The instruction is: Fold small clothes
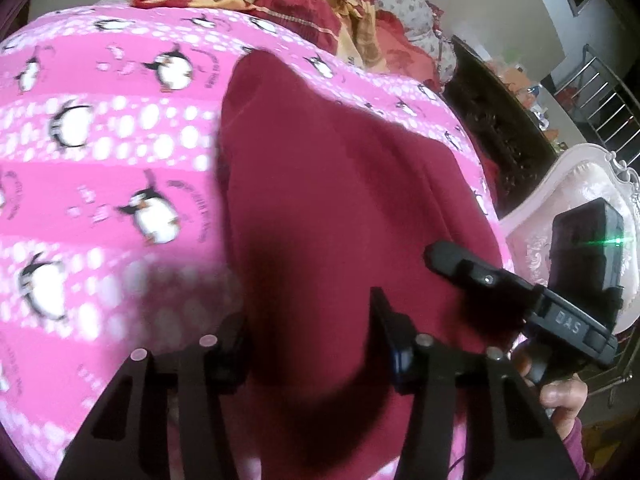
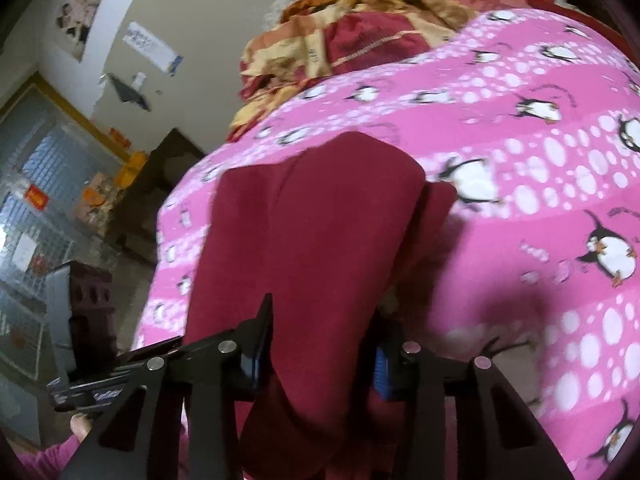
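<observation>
The dark red garment point(image 1: 320, 184) lies on my pink penguin blanket point(image 1: 100, 152), its near edge bunched up into both tools. My left gripper point(image 1: 308, 340) has its jaws drawn in narrow with the red cloth between them, and my right gripper point(image 2: 320, 344) is pinched on a fold that rises between its blue pads point(image 2: 384, 364). In the left view I see the right gripper point(image 1: 520, 300) just beside the cloth's edge with a hand point(image 1: 560, 396) under it, and a crumpled red and gold quilt point(image 2: 352, 40) lies beyond the blanket.
</observation>
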A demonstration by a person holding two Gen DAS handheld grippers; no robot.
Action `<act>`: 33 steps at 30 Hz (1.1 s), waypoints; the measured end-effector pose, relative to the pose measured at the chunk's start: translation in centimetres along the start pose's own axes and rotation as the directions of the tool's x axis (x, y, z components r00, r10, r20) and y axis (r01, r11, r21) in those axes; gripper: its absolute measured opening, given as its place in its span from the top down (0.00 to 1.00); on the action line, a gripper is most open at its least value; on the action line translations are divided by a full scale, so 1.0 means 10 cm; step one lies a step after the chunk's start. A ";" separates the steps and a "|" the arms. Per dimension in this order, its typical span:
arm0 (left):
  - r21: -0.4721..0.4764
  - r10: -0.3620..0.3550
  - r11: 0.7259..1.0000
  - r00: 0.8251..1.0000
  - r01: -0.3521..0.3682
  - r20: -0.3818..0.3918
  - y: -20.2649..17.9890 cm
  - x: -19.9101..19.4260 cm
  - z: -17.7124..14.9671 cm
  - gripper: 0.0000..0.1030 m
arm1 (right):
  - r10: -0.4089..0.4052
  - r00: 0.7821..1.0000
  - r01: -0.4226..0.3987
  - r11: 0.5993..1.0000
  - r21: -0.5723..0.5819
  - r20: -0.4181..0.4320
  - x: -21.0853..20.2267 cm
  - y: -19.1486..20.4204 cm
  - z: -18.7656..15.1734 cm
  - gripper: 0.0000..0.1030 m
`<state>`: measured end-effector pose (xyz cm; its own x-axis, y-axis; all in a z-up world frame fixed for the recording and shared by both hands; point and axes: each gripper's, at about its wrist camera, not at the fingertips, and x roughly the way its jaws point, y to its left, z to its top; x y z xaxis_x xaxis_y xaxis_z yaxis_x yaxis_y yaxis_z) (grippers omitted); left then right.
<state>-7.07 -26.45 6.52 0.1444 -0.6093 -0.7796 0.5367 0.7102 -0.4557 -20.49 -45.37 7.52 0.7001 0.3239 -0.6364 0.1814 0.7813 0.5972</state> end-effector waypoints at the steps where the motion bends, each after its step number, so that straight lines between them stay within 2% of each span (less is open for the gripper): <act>1: -0.004 0.006 1.000 1.000 -0.006 -0.002 0.04 -0.08 -0.04 0.51 | 0.007 1.000 -0.007 1.000 -0.006 -0.015 0.01 0.08 -0.04 0.58; 7: -0.017 0.078 0.997 0.997 -0.078 -0.012 0.29 -0.57 -0.38 0.51 | 0.065 0.993 -0.069 0.997 -0.038 -0.099 0.17 0.47 -0.37 0.58; 11: -0.032 0.121 0.992 0.992 -0.122 -0.025 0.45 -0.67 -0.60 0.51 | 0.086 0.985 -0.090 0.996 -0.022 -0.147 0.35 0.57 -0.58 0.58; 13: -0.043 0.138 0.989 0.989 -0.140 -0.048 0.55 -0.62 -0.70 0.50 | 0.044 0.983 -0.051 0.998 -0.036 -0.179 0.45 0.57 -0.66 0.56; 15: -0.065 0.141 0.987 0.987 -0.146 -0.071 0.65 -0.55 -0.77 0.45 | -0.064 0.981 0.051 0.996 -0.075 -0.185 0.49 0.55 -0.72 0.46; 16: -0.077 0.141 0.986 0.987 -0.147 -0.070 0.67 -0.54 -0.79 0.45 | -0.074 0.980 0.060 0.995 -0.080 -0.184 0.46 0.53 -0.72 0.45; 19: -0.059 0.179 0.982 0.983 -0.181 -0.028 0.62 -0.66 -0.83 0.39 | -0.100 0.985 0.086 0.991 -0.101 -0.143 0.22 0.56 -0.70 0.45; 22: -0.017 0.264 0.964 0.964 -0.264 0.026 0.54 -0.78 -0.83 0.31 | -0.160 0.985 0.142 0.966 -0.215 -0.067 -0.09 0.76 -0.67 0.45; 23: -0.014 0.274 0.962 0.961 -0.273 0.036 0.55 -0.82 -0.85 0.30 | -0.137 0.988 0.117 0.959 -0.258 -0.063 -0.17 0.88 -0.68 0.45; 25: -0.016 0.289 0.957 0.956 -0.289 0.053 0.54 -0.83 -0.85 0.29 | -0.084 0.995 0.062 0.948 -0.312 -0.060 -0.27 1.08 -0.77 0.54; 28: -0.007 0.348 0.937 0.935 -0.348 0.067 0.51 -0.81 -0.90 0.29 | -0.056 0.993 0.011 0.918 -0.397 -0.102 -0.19 1.31 -0.98 0.61; 30: 0.015 0.373 0.927 0.925 -0.375 0.072 0.48 -0.81 -0.95 0.29 | -0.124 0.984 0.054 0.893 -0.446 -0.130 -0.04 1.32 -1.13 0.67; 32: 0.035 0.390 0.918 0.916 -0.395 0.094 0.43 -0.83 -0.99 0.29 | -0.207 0.965 0.123 0.899 -0.421 -0.159 0.12 1.14 -1.23 0.70; 33: 0.041 0.397 0.914 0.911 -0.403 0.106 0.41 -0.84 -1.00 0.28 | -0.223 0.960 0.138 0.903 -0.408 -0.169 0.18 1.07 -1.26 0.74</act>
<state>-14.36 -14.91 6.90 0.4329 -0.3104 -0.8463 0.4662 0.8806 -0.0845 -26.00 -29.68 6.66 0.5146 0.2272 -0.8268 -0.0219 0.9674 0.2522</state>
